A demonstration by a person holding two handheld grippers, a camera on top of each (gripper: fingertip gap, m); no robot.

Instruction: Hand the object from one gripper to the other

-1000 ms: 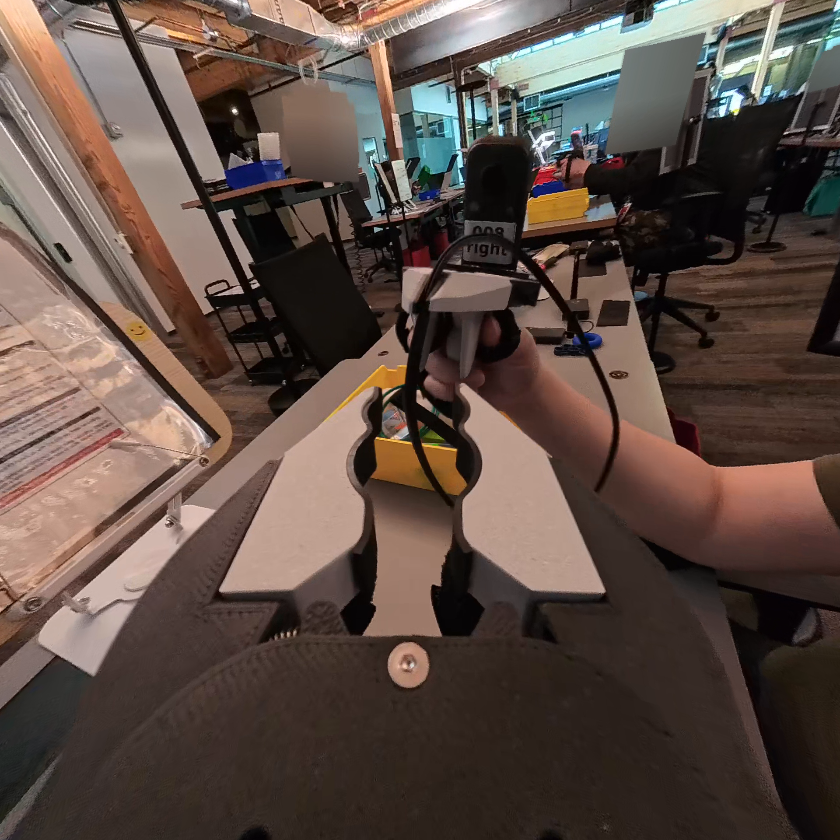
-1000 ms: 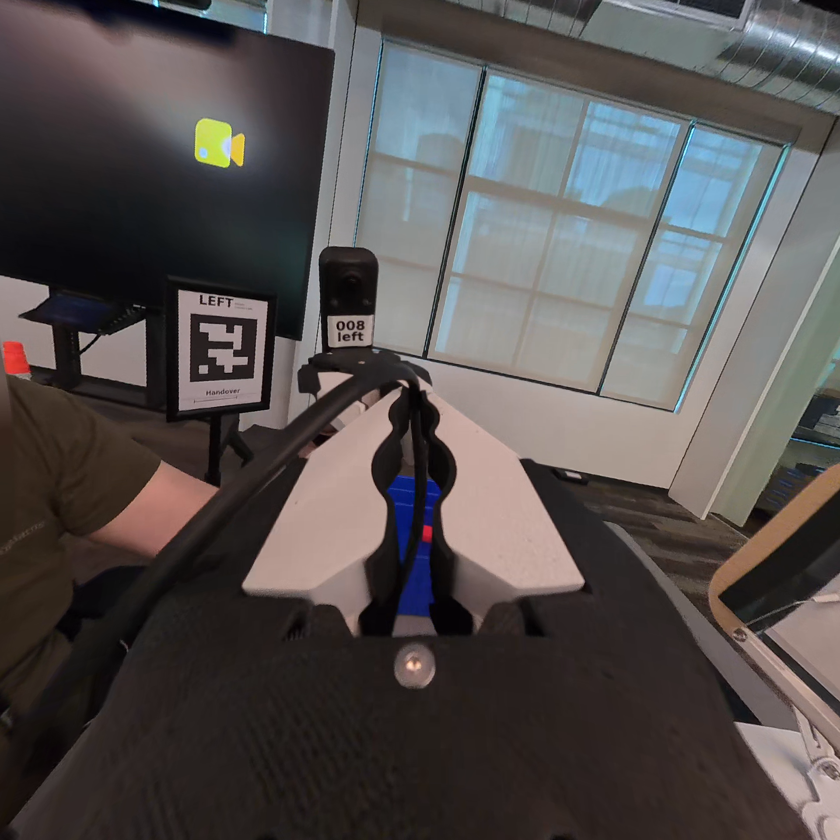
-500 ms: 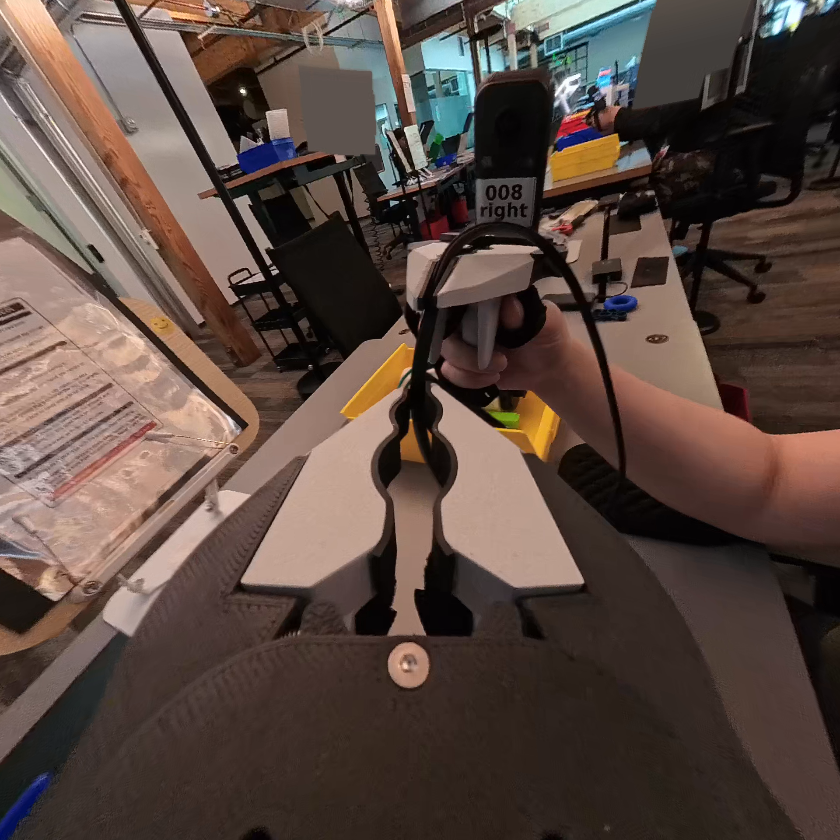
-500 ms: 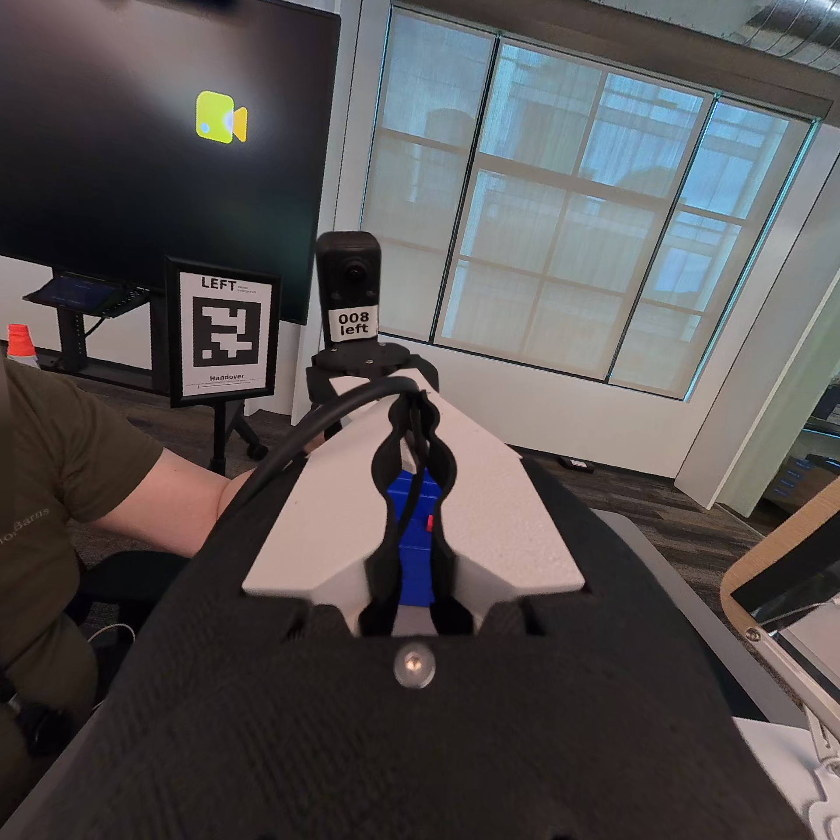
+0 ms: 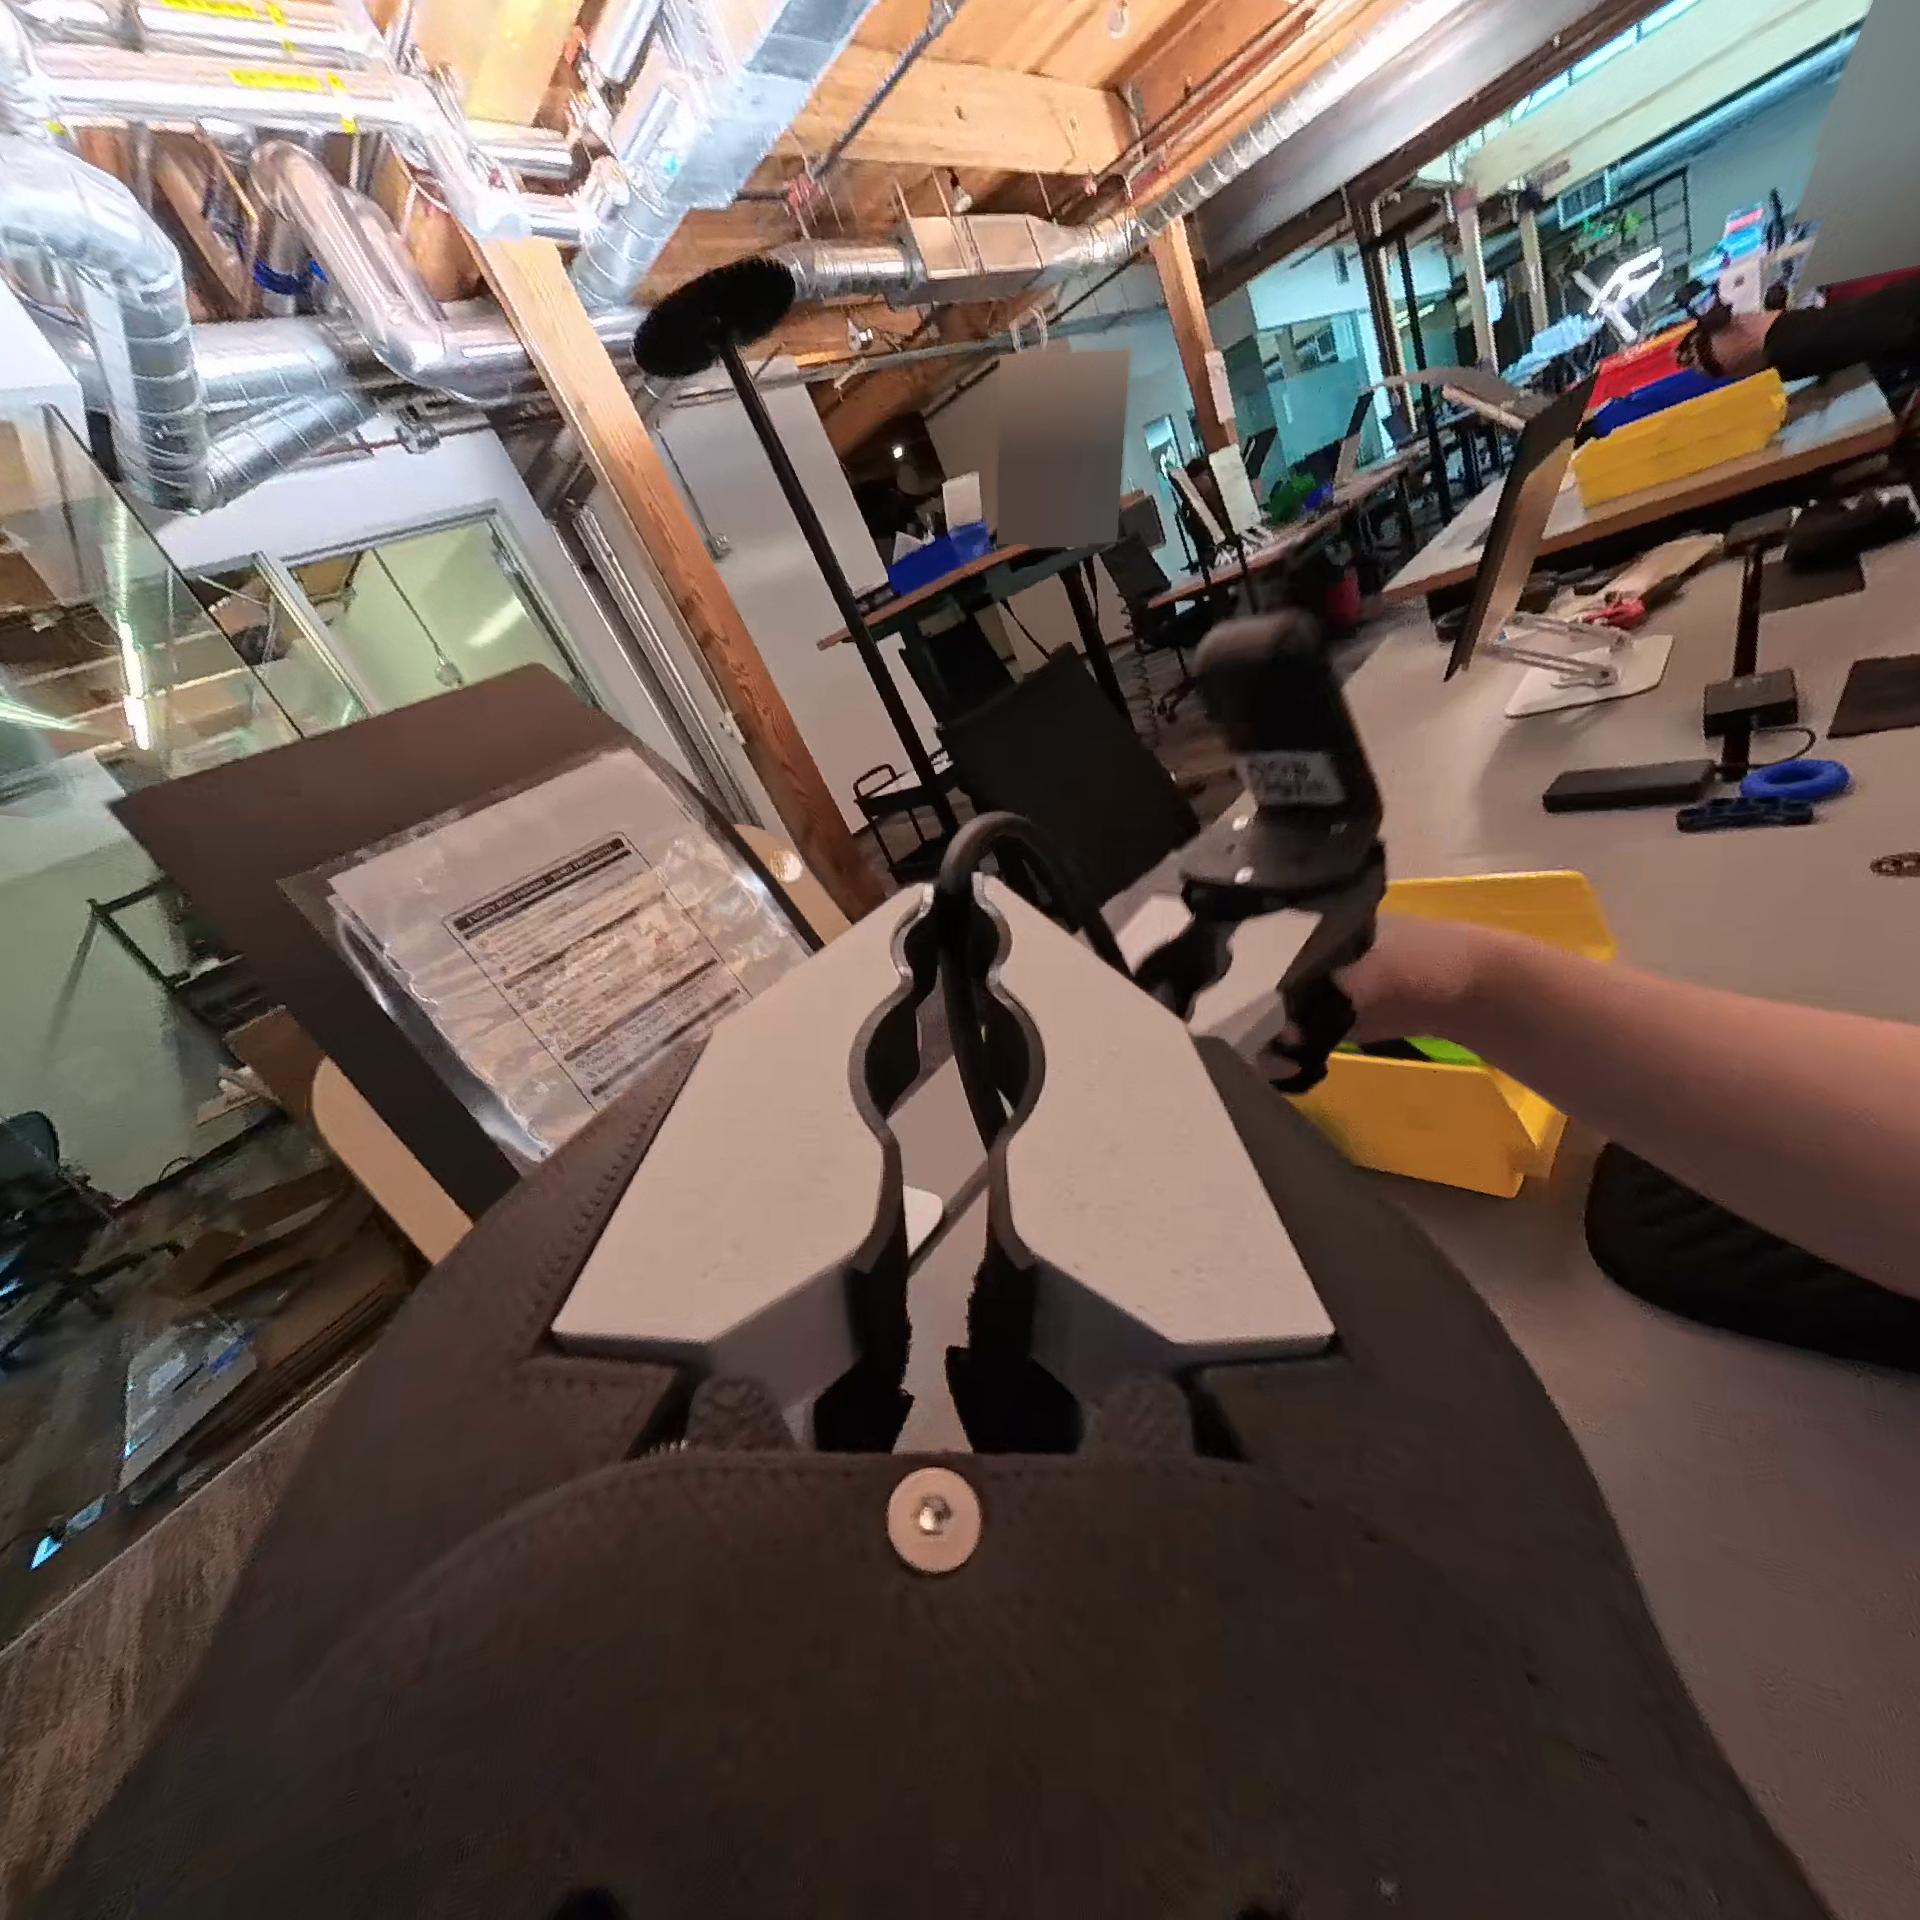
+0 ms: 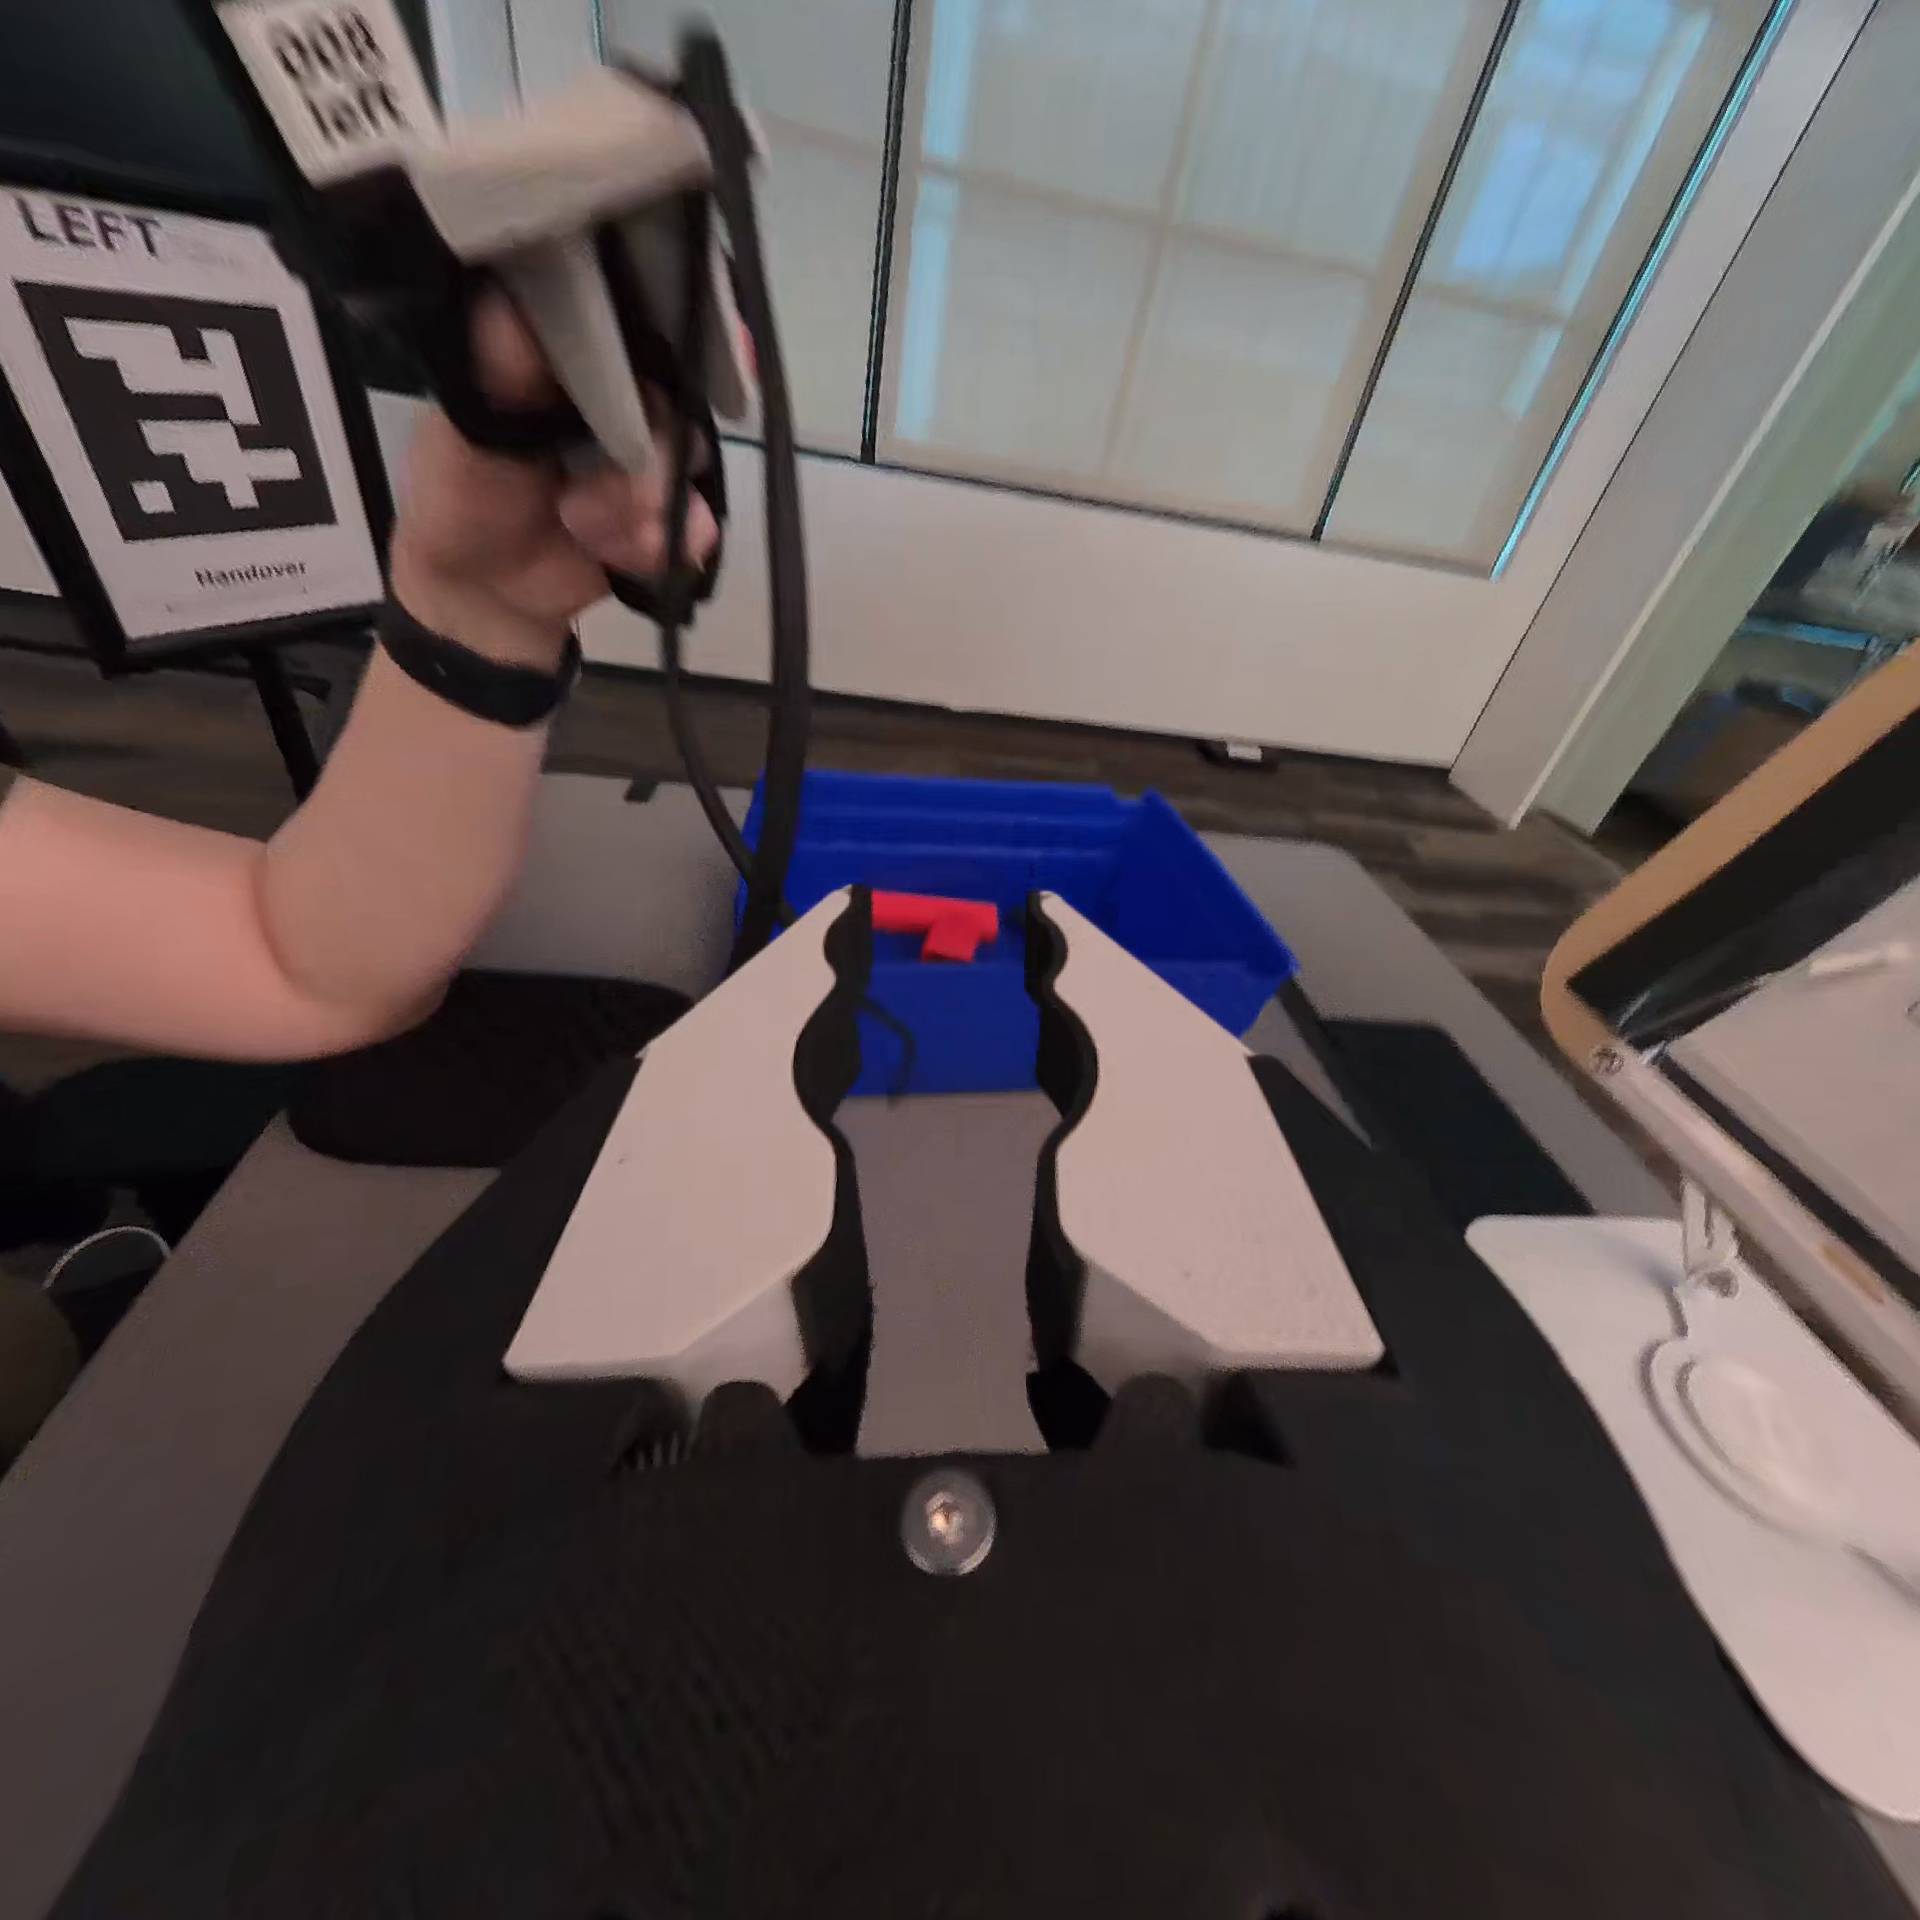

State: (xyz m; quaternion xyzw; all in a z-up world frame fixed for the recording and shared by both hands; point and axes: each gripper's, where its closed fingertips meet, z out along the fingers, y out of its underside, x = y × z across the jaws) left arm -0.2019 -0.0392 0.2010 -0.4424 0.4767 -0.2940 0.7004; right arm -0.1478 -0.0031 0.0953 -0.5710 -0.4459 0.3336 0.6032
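A grey table [image 5: 1558, 1455] carries a yellow bin [image 5: 1455, 1122] in the left wrist view and a blue bin [image 6: 1174, 914] holding a red piece [image 6: 935, 920] in the right wrist view. Around it is an open workshop: timber posts, silver ducts, desks and office chairs on one side, tall windows and a framed black-and-white marker sign [image 6: 177, 416] on the other. The left gripper [image 5: 961, 920] is clamped on a black cable [image 5: 971, 997], which loops up past its tips. The right gripper [image 6: 940, 904] stands spread wide with nothing between its fingers, above the blue bin. Seen from the other camera, each gripper is motion-blurred. The cable's lower run vanishes behind the right gripper's left finger [image 6: 707, 1143].
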